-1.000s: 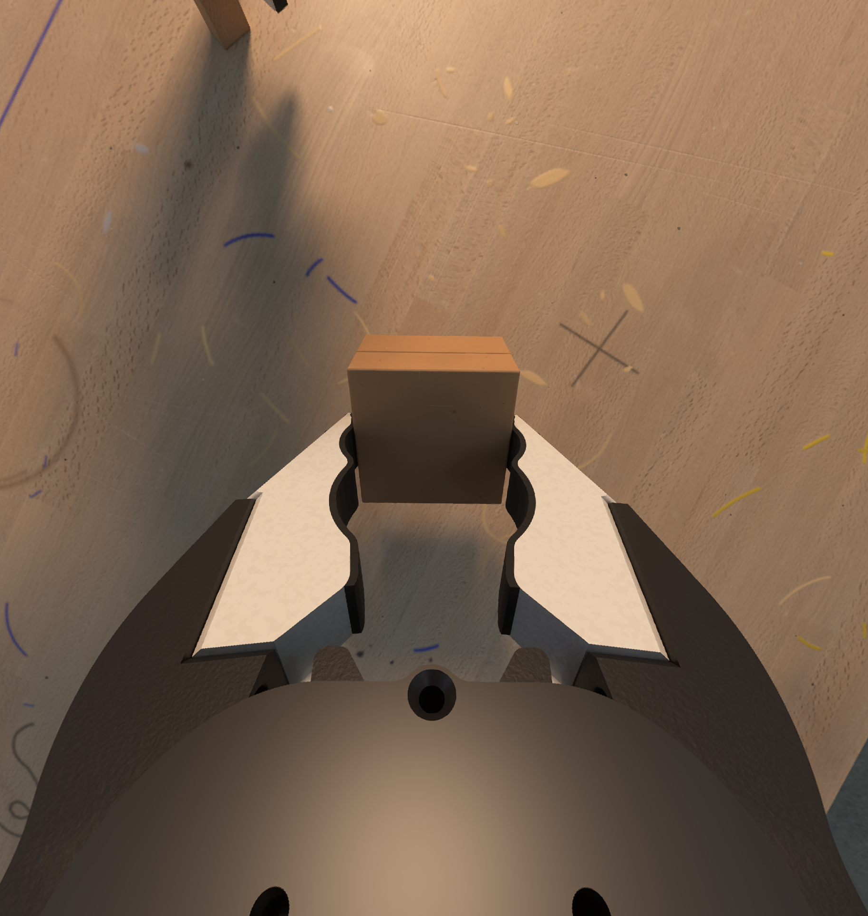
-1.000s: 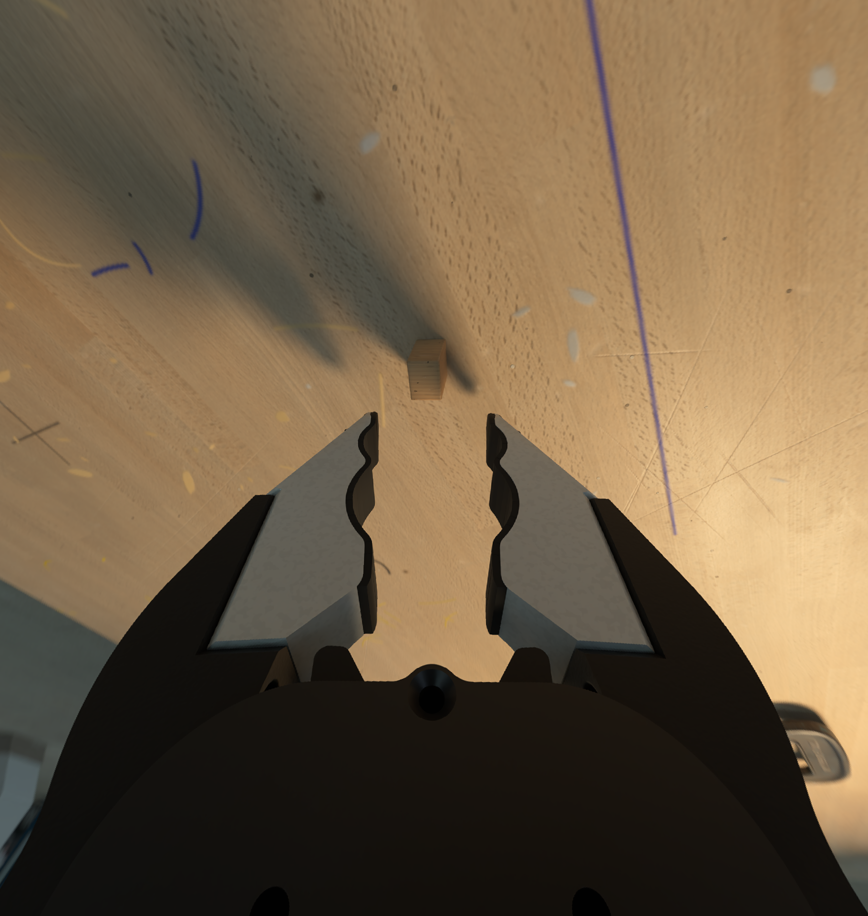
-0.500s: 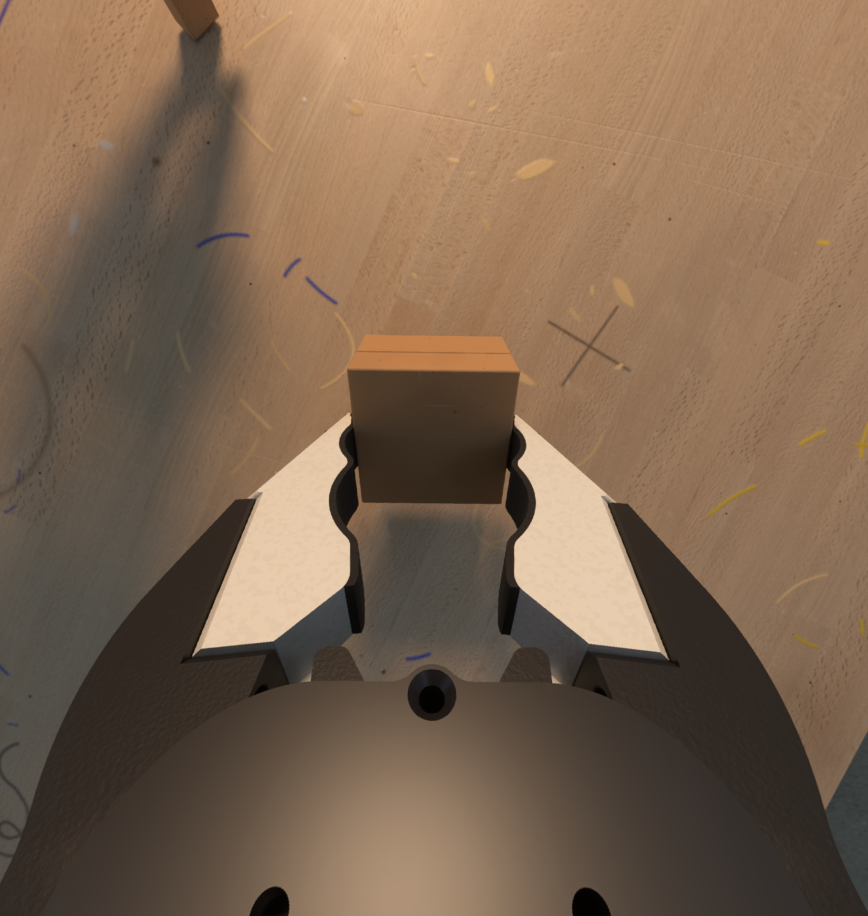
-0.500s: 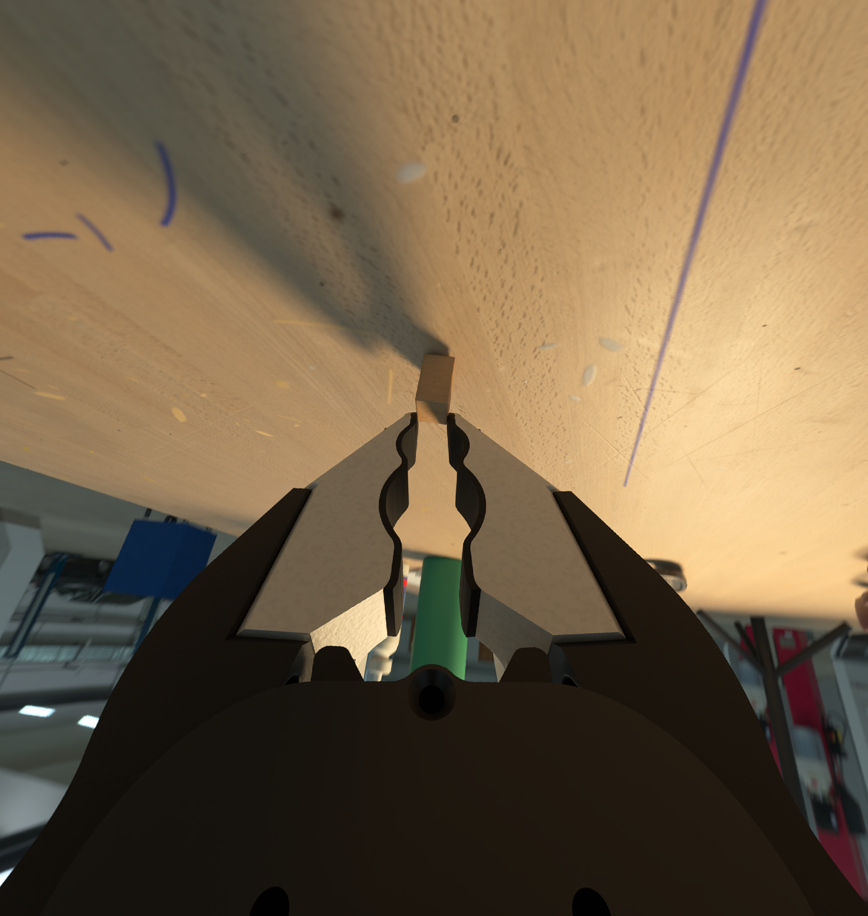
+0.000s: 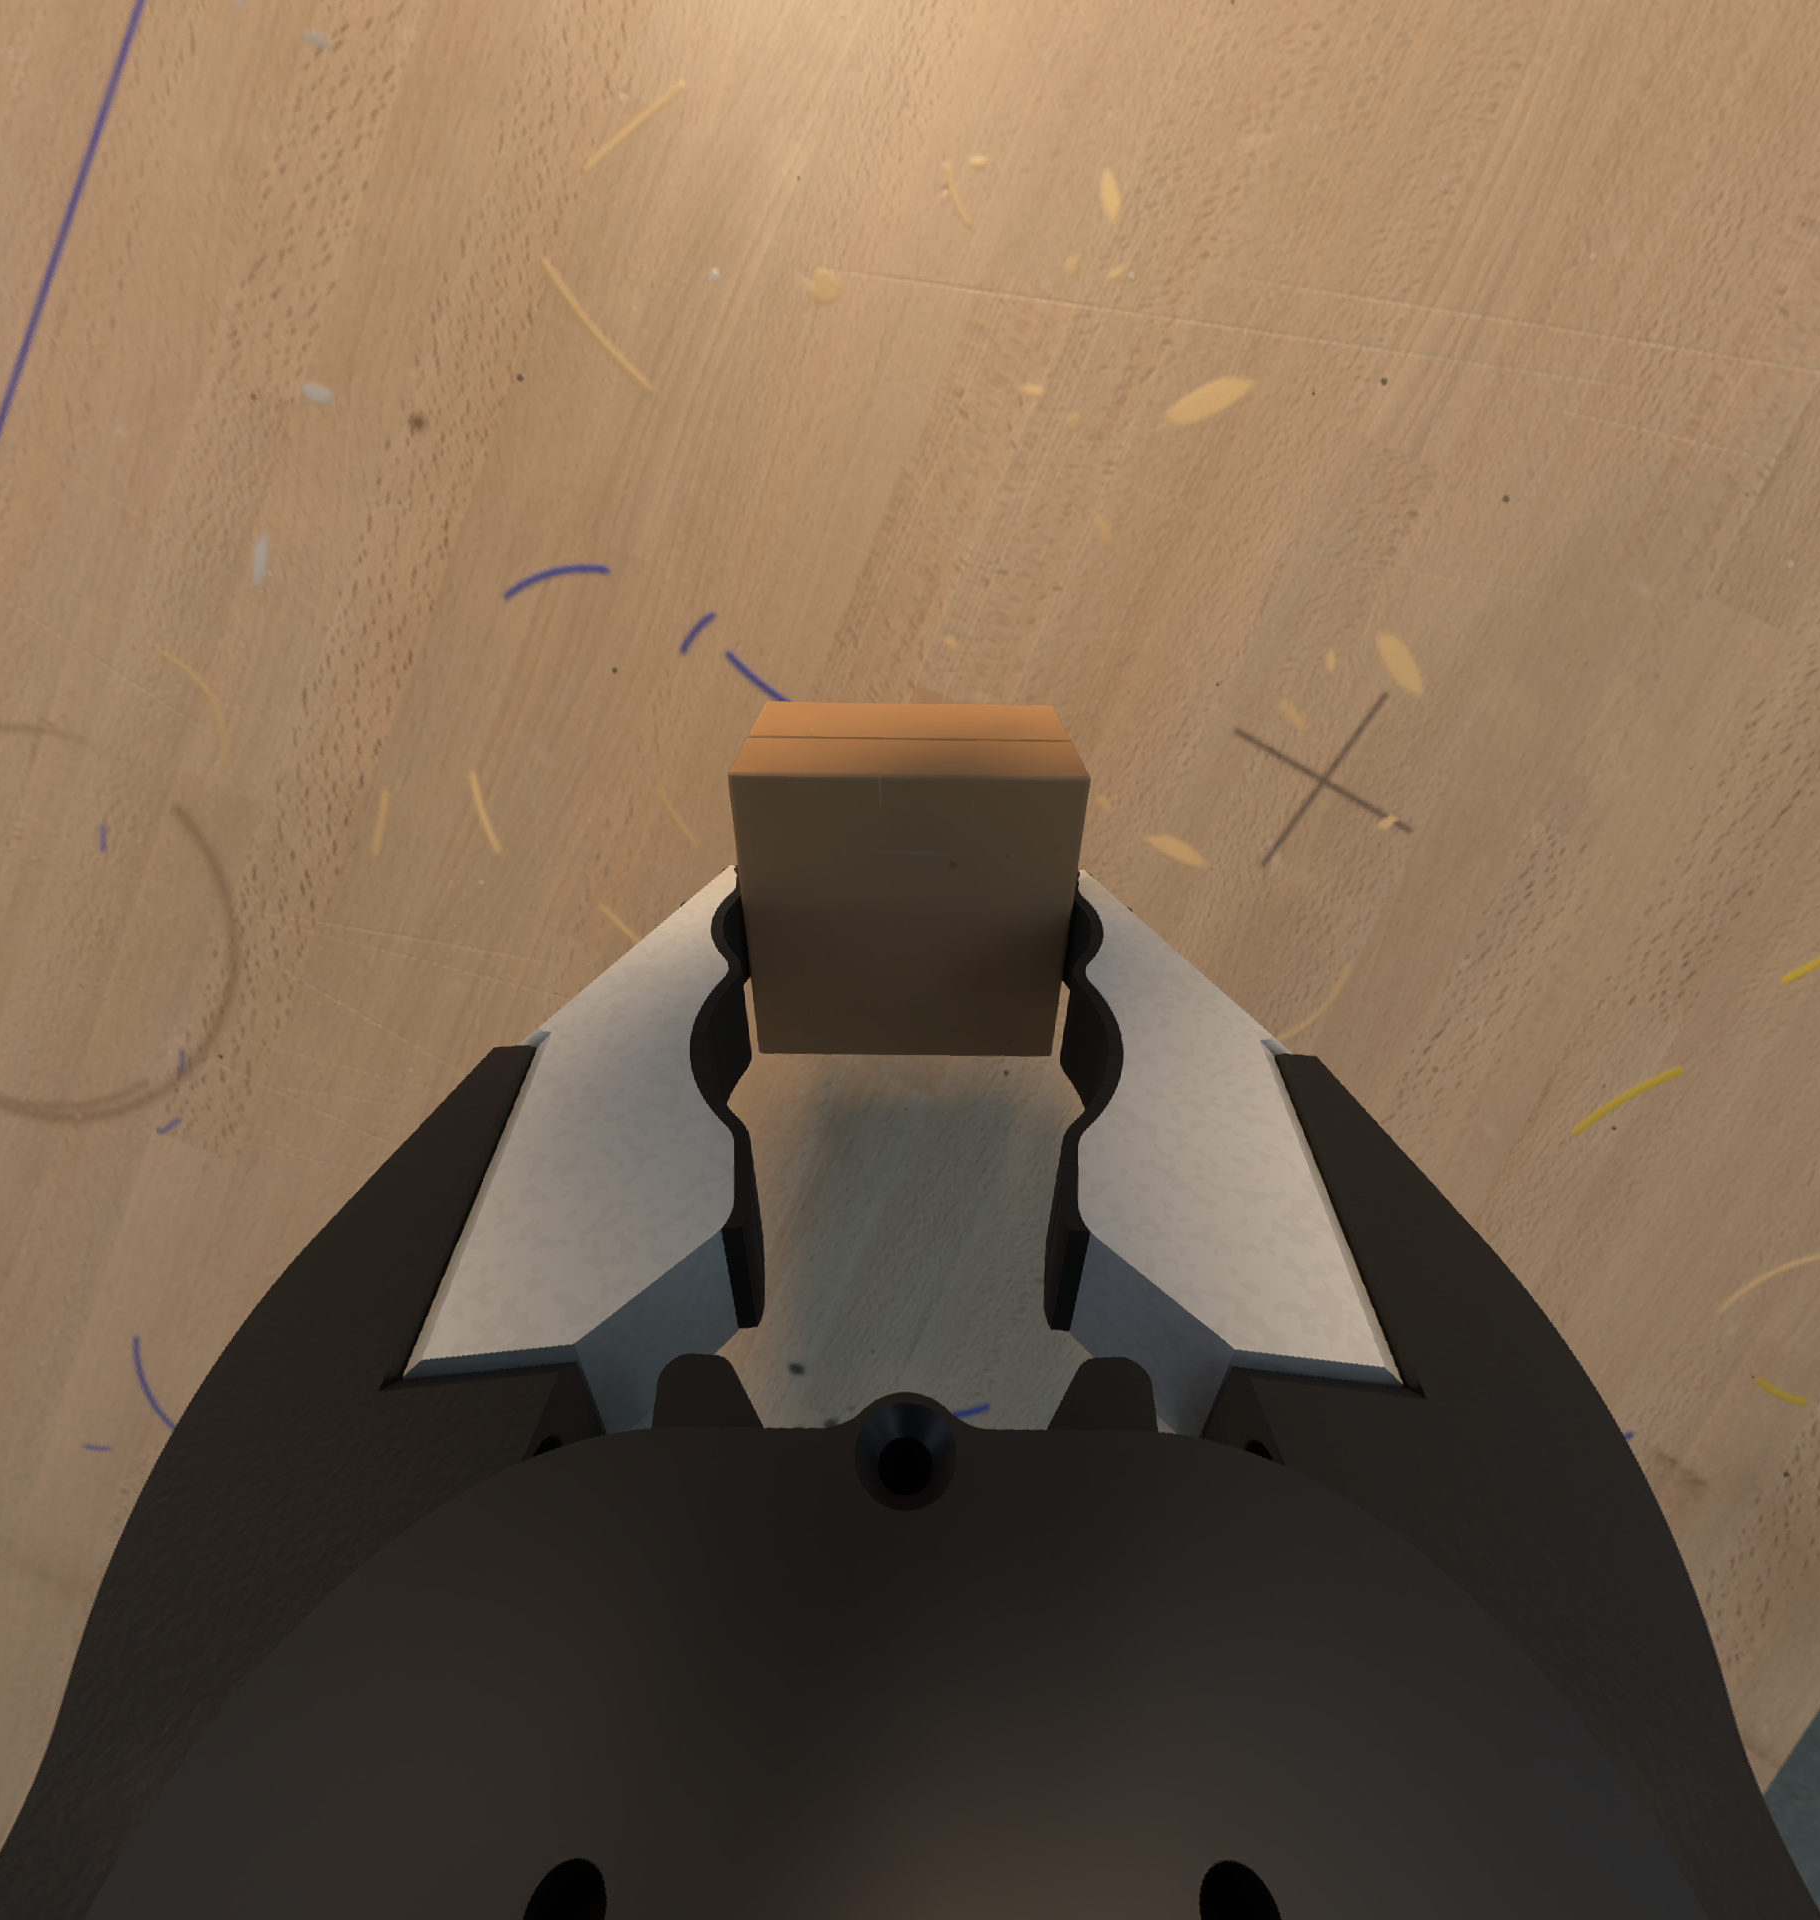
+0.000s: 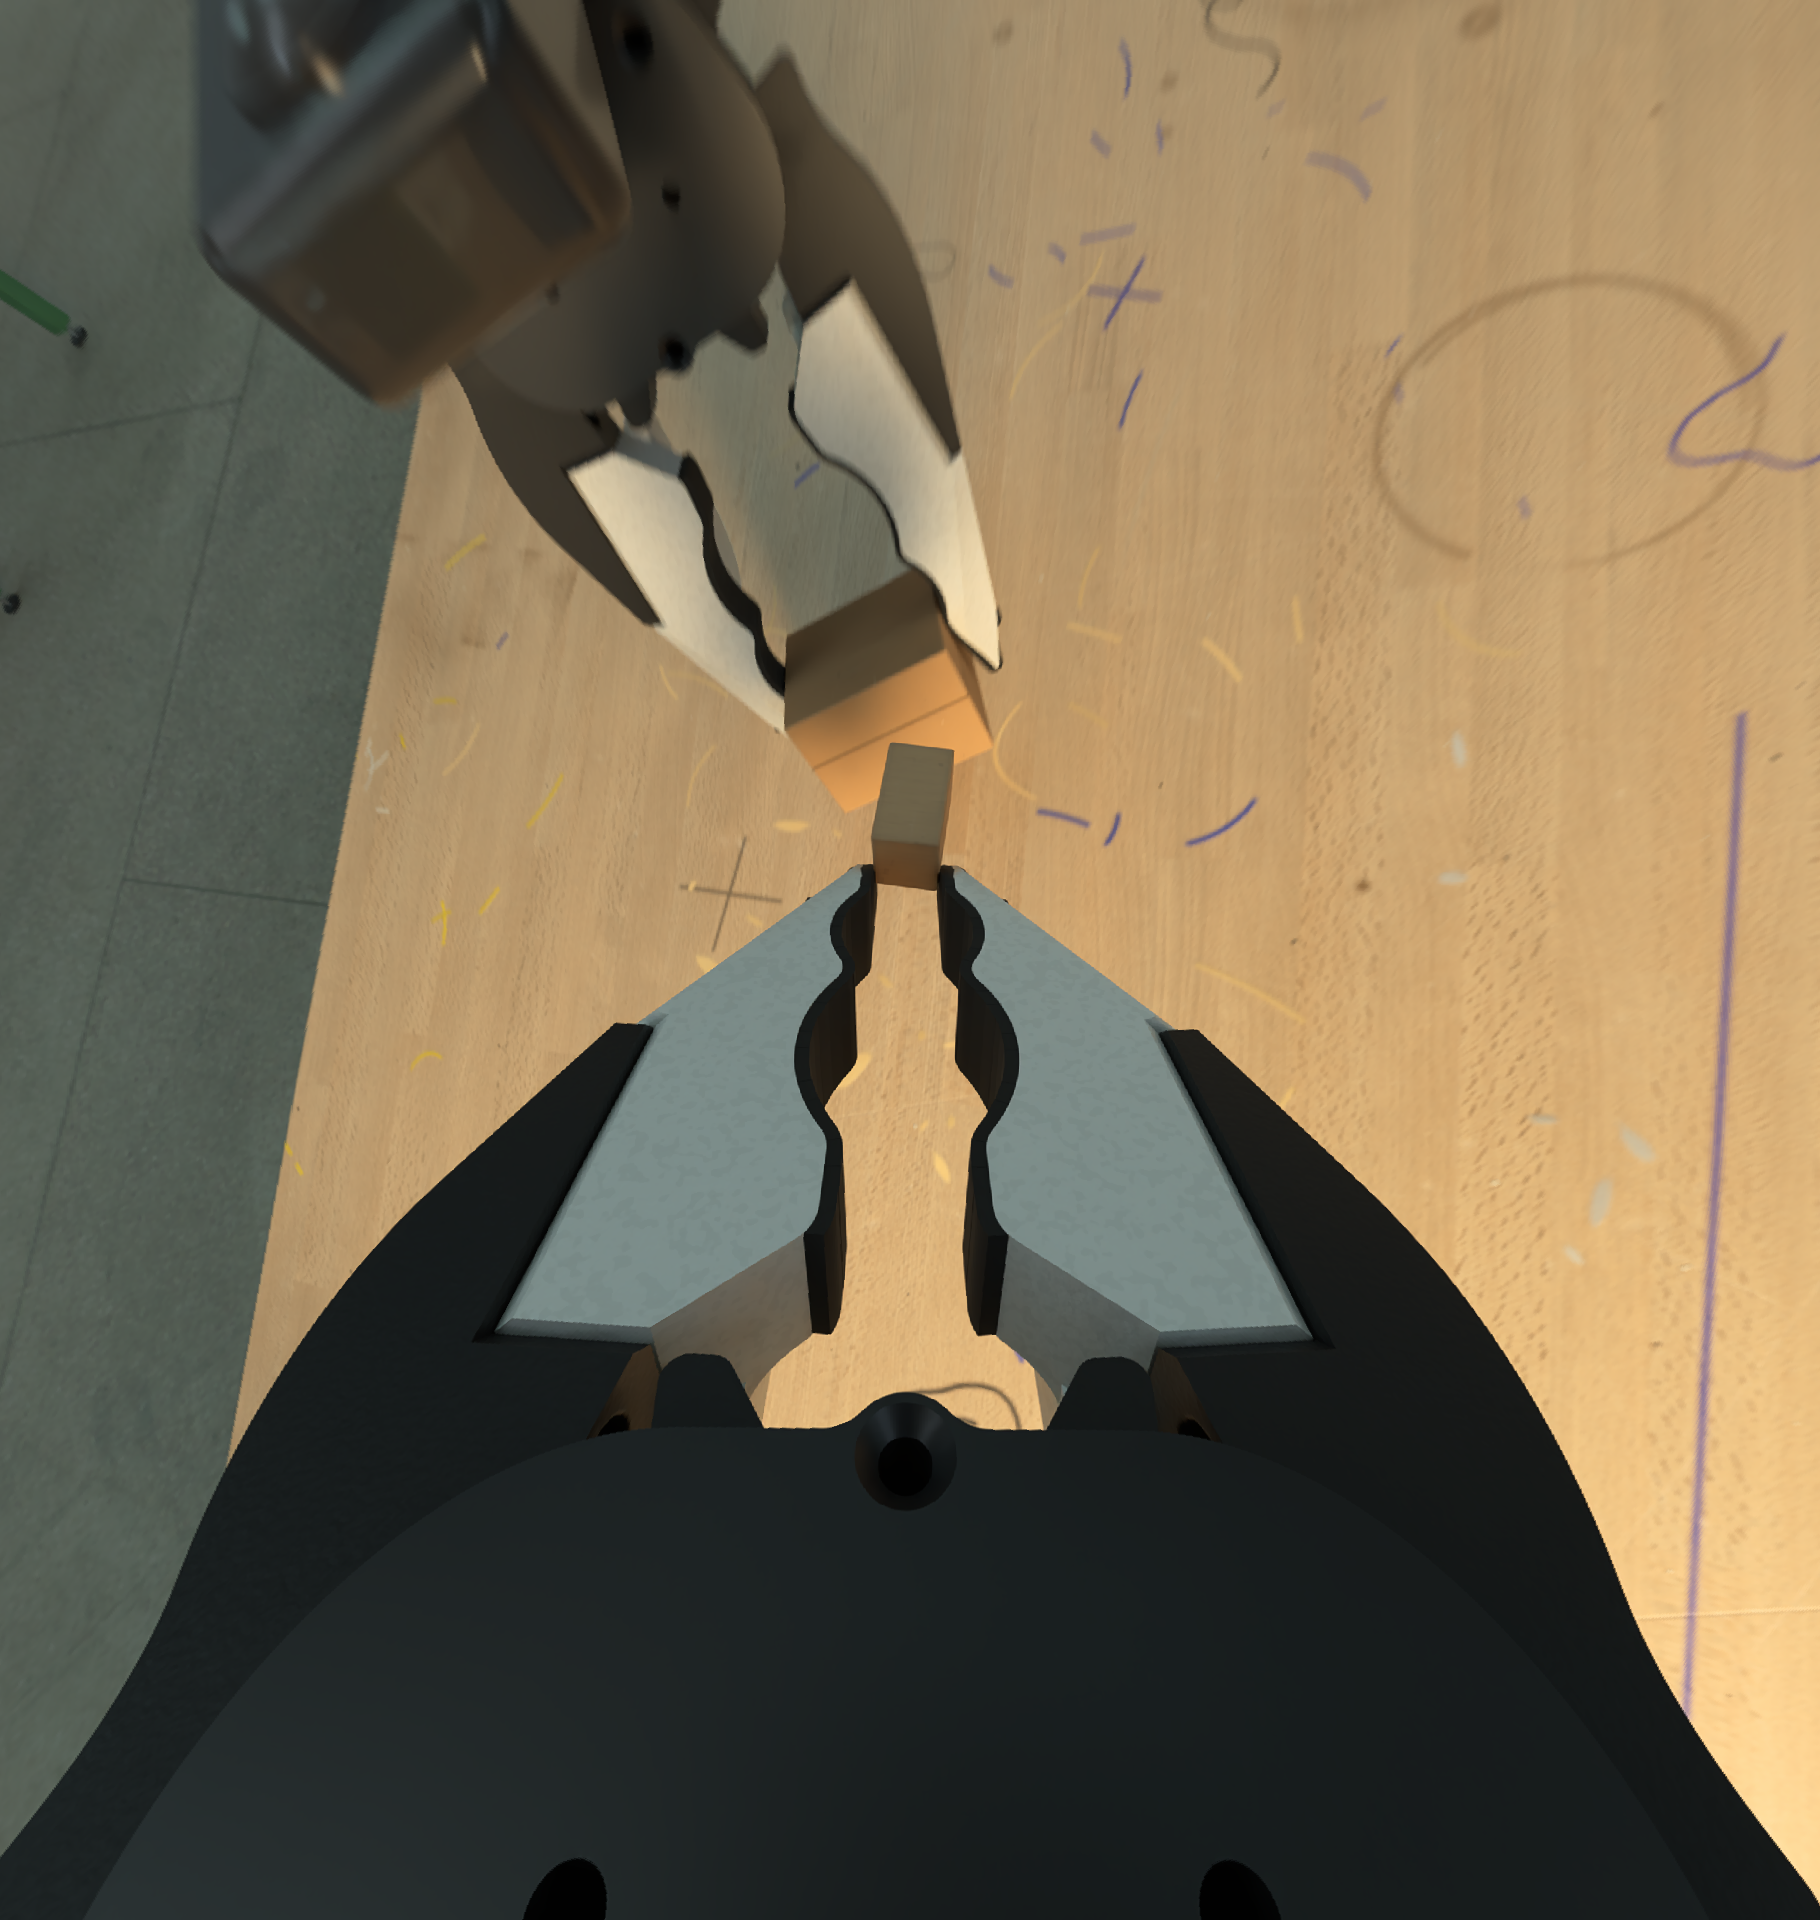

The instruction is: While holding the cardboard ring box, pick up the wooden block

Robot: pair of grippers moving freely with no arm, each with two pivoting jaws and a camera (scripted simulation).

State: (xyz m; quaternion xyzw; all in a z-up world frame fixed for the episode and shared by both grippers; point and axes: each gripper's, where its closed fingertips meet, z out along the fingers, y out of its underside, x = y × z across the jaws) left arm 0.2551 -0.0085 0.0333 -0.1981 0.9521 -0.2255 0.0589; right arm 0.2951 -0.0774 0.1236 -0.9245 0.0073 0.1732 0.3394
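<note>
Here the wooden block (image 6: pixel 912 817) partly hides the cardboard ring box (image 6: pixel 885 694).

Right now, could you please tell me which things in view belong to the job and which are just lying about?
Job:
- brown cardboard ring box, clamped in the left gripper
- small pale wooden block, held at the tips of the right gripper

Lying about:
- scratched wooden tabletop
- green rods off the table

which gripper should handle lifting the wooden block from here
Right. The right gripper is pinching the wooden block at its fingertips, while the left gripper is occupied, clamped on the cardboard ring box above the table.
</note>
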